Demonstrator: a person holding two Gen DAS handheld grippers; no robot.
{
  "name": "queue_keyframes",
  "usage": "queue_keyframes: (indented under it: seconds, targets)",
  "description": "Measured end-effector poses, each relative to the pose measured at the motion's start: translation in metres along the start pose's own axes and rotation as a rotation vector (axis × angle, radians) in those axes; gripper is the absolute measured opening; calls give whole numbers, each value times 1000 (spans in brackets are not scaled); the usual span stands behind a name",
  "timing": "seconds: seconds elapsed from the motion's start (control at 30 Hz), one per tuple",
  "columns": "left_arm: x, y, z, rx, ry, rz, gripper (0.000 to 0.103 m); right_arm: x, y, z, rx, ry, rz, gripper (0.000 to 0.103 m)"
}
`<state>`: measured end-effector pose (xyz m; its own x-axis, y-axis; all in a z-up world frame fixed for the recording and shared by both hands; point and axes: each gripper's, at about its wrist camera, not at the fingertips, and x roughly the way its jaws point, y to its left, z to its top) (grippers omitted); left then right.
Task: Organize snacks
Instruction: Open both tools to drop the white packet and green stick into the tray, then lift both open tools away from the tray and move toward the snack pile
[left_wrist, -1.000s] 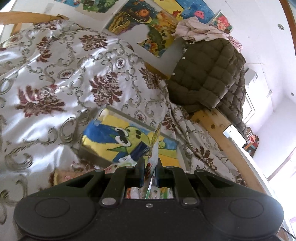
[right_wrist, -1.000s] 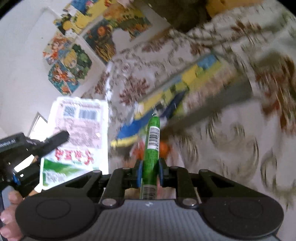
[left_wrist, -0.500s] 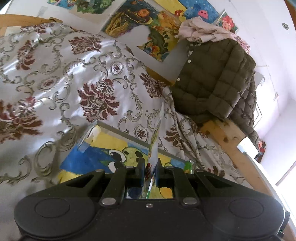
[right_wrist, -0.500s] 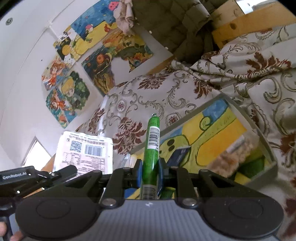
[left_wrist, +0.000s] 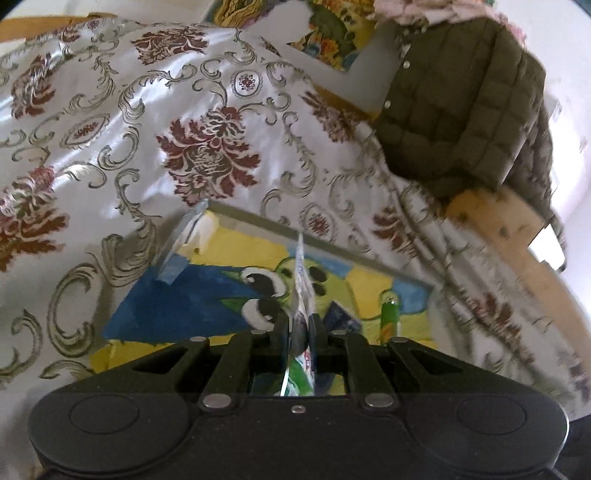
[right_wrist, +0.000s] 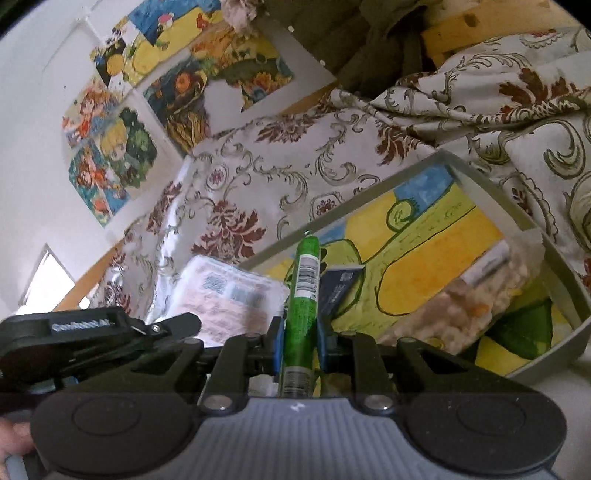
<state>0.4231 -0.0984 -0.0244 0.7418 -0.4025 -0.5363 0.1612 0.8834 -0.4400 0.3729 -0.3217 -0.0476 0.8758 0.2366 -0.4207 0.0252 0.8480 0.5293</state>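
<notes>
Both hand-held grippers clamp snacks: left (left_wrist: 298, 325) packet (left_wrist: 301, 280), right (right_wrist: 298, 334) green stick (right_wrist: 301, 306).

Both tongs, left (left_wrist: 298, 325) and right (right_wrist: 298, 332), point slightly downward with jaws clamped nearly together.

Floral satin bedspread (left_wrist: 207, 147), white wall paintings (right_wrist: 122, 147), olive quilted jacket (left_wrist: 465, 103)
</notes>
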Motion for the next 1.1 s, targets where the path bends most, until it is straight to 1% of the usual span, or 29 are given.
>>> queue_keyframes:
  seconds: [0.1, 0.13, 0.17, 0.2, 0.23, 0.27, 0.3, 0.33, 0.4, 0.47, 0.5, 0.53, 0.57, 0.6, 0.63, 0.7, 0.77, 0.93, 1.03, 1.1]
  targets:
    - [2, -6, 2, 52, 28, 92, 24, 2, 3, -1, -8, 38, -9, 21]
    - [3, -10, 4, 87, 44, 138, 34, 2, 3, 0, -6, 44, -9, 22]
    - [3, -13, 5, 121, 56, 188, 40, 1, 3, 0, -5, 49, -7, 23]
    - [2, -17, 5, 153, 61, 231, 53, -1, 3, 1, -4, 55, -3, 23]
    - [0, -18, 6, 173, 61, 265, 64, -3, 4, 2, -2, 58, 2, 25]
    - [-4, -19, 7, 184, 52, 290, 68, -4, 4, 4, 1, 60, 5, 31]
    - [-8, -20, 7, 186, 42, 301, 75, -7, 5, 5, 0, 61, 4, 35]
    - [-13, -21, 8, 180, 33, 302, 80, -8, 6, 7, -4, 59, 2, 41]
    - [-24, -21, 9, 159, 8, 289, 86, -17, 10, 11, -26, 44, -7, 46]
    - [-37, -23, 9, 136, -18, 278, 88, -29, 15, 15, -51, 18, -19, 54]
    - [-44, -22, 9, 125, -31, 274, 92, -36, 17, 19, -63, 4, -26, 56]
    - [-49, -25, 8, 119, -43, 274, 95, -43, 19, 21, -74, -10, -33, 61]
    - [-55, -26, 8, 114, -59, 275, 96, -51, 21, 23, -83, -25, -39, 66]
    - [-64, -27, 7, 112, -77, 275, 96, -58, 23, 26, -91, -41, -44, 68]
    - [-71, -28, 7, 112, -89, 273, 99, -66, 25, 28, -97, -56, -49, 73]
    - [-87, -30, 4, 115, -120, 267, 102, -81, 29, 32, -108, -85, -57, 78]
    - [-102, -33, 1, 126, -144, 262, 102, -97, 33, 34, -110, -109, -63, 87]
    - [-142, -40, -8, 159, -146, 270, 102, -131, 48, 35, -141, -149, -55, 96]
    - [-164, -38, -14, 117, -142, 282, 102, -154, 56, 32, -141, -187, -59, 100]
    - [-178, -34, -19, 82, -124, 295, 102, -168, 60, 28, -148, -205, -62, 102]
